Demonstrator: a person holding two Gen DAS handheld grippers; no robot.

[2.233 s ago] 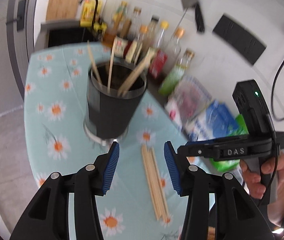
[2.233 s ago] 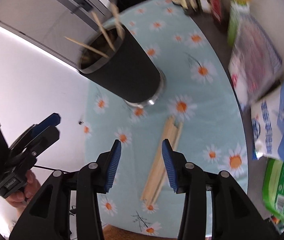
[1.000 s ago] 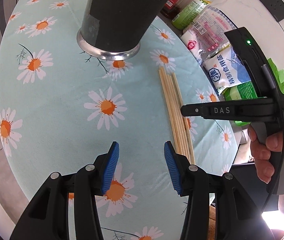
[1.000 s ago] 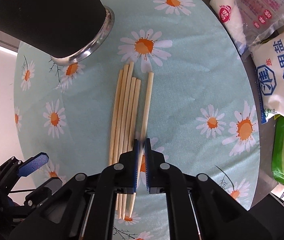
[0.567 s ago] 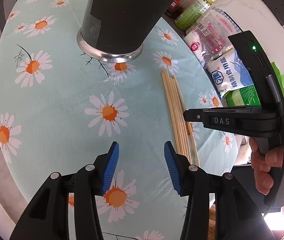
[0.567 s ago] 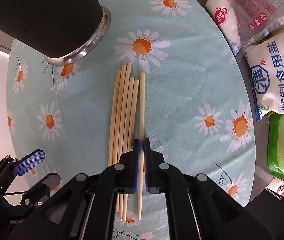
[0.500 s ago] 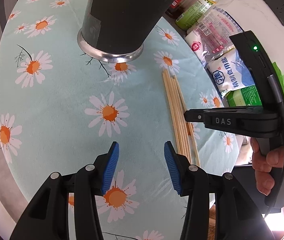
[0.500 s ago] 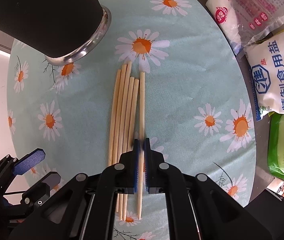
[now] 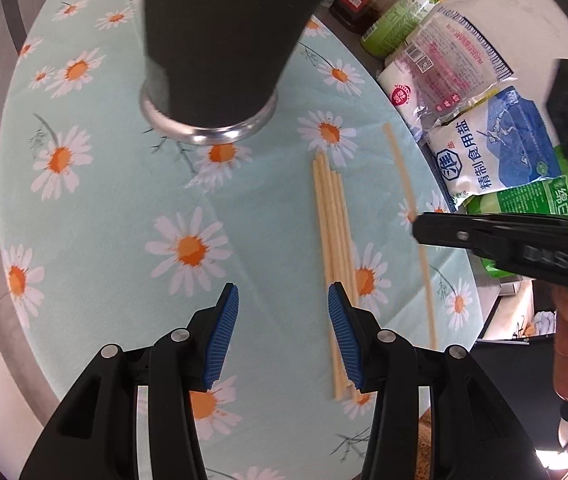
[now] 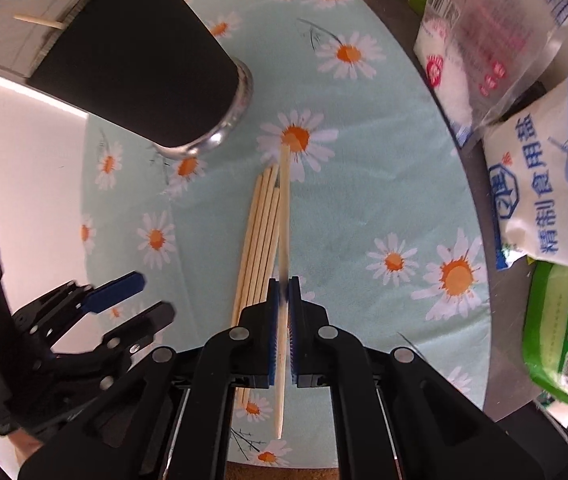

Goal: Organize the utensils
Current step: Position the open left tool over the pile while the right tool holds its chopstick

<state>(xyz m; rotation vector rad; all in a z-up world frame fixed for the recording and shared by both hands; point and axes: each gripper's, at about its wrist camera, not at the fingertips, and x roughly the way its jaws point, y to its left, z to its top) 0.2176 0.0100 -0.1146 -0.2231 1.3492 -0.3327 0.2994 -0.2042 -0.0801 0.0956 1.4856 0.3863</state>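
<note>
Both views bright, evenly lit; shadows soft and faint on daisy cloth. Strong barrel distortion: cloth edge bows, black rim at all corners. Left view: held chopstick smeared by motion blur; label on right gripper blurred too; loose chopsticks fairly sharp. Overexposed patch bottom right. Right view: salt bag and clear packet soft, streaked; white blown-out band at left; glint on cup's metal base. Near fingers sharp.

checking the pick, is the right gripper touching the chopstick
Touching: in the right wrist view the right gripper pads are shut on the chopstick.
</note>
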